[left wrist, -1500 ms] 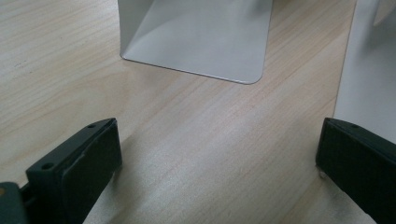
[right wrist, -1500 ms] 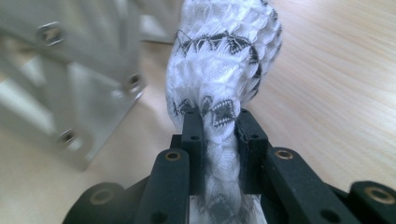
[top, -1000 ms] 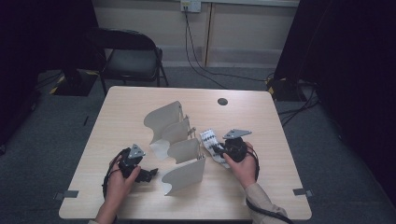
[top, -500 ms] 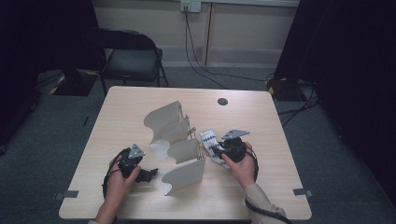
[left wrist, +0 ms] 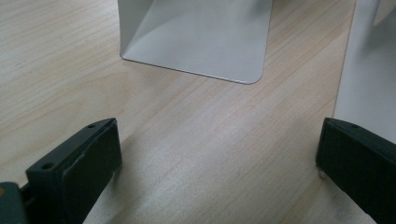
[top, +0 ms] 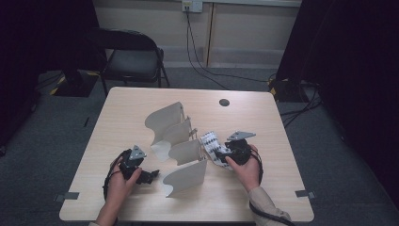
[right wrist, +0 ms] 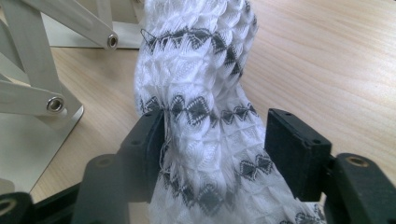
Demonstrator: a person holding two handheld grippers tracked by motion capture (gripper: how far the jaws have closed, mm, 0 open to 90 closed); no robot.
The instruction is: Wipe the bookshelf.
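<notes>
The right tongs (right wrist: 215, 144) have just been opening around the patterned white cloth (right wrist: 205, 116), freeing it beside the metal divider rack (top: 181, 141) near the table's (top: 141, 103) right edge, while the left tongs (left wrist: 215, 163) wait released.

Curtained lab: black drapes (top: 348, 70), cabling (top: 202, 61)
</notes>
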